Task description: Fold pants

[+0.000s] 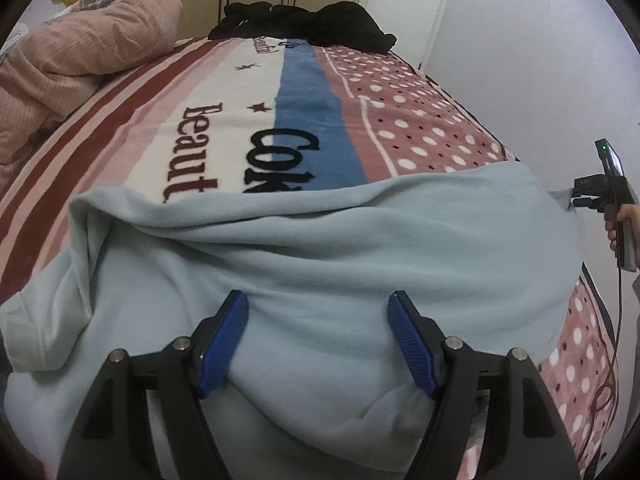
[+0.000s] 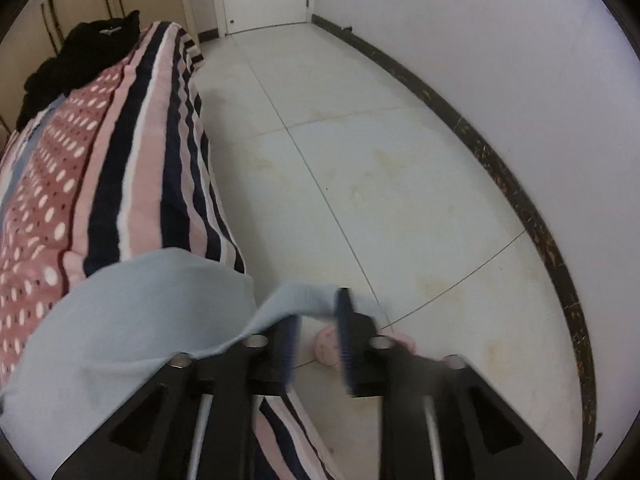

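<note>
Pants [image 1: 320,248], pale blue and fleecy, lie rumpled across the near end of the bed [image 1: 400,120], one soft edge spilling over the bed's side toward the floor [image 2: 360,160]. The left gripper [image 1: 318,316] hovers over them, its ribbed blue fingers [image 1: 224,344] spread wide apart with nothing pinched. The right gripper [image 2: 320,320] sits at the bed's edge; its fingers stand partly apart with a flap of the pants between them, and motion blur hides whether they grip it. The bed wears a plush blanket [image 1: 224,92] of stripes, white dots and lettering. Farther off, a ribbed pink quilt [image 1: 80,48] is heaped to the left and a crumpled black garment [image 1: 304,24] lies at the far end. The floor is pale glossy tile with a dark skirting [image 2: 520,208].
</note>
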The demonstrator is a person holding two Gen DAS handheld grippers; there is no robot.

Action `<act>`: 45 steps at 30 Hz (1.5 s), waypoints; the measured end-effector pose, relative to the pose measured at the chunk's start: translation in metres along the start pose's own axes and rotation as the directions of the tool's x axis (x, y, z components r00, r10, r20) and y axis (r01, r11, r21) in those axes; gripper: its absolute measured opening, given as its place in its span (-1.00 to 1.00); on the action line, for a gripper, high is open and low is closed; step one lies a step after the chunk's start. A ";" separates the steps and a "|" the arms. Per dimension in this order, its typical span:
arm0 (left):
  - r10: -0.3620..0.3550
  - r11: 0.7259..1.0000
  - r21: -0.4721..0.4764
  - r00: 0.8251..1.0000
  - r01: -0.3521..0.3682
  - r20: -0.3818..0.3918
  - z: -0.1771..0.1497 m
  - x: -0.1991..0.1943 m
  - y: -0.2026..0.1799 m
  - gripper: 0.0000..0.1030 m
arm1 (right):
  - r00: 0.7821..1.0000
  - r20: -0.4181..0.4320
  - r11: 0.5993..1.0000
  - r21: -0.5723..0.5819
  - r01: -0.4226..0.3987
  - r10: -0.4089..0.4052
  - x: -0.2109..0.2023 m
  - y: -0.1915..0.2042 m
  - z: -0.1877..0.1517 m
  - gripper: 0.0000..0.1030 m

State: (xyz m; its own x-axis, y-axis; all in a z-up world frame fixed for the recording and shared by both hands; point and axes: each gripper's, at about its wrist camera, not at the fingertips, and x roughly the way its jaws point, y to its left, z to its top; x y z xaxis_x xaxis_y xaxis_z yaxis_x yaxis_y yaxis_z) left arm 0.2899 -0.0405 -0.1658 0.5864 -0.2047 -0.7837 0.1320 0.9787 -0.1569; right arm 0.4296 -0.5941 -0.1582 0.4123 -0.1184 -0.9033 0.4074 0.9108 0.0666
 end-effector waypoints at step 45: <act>-0.133 0.991 0.021 0.991 0.133 0.013 -0.013 -0.023 -0.015 0.35 | 0.950 -0.093 0.487 -0.841 -0.235 0.297 -0.060 0.196 -0.129 -0.86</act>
State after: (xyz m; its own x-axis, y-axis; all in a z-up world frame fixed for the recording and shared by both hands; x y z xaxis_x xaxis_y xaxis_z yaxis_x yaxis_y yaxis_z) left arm 0.2638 -0.0505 -0.1532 0.5739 -0.3333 -0.7481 0.2251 0.9425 -0.2472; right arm 0.3795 -0.3577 -0.1458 0.4369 0.1949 -0.8781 -0.5840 0.8040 -0.1121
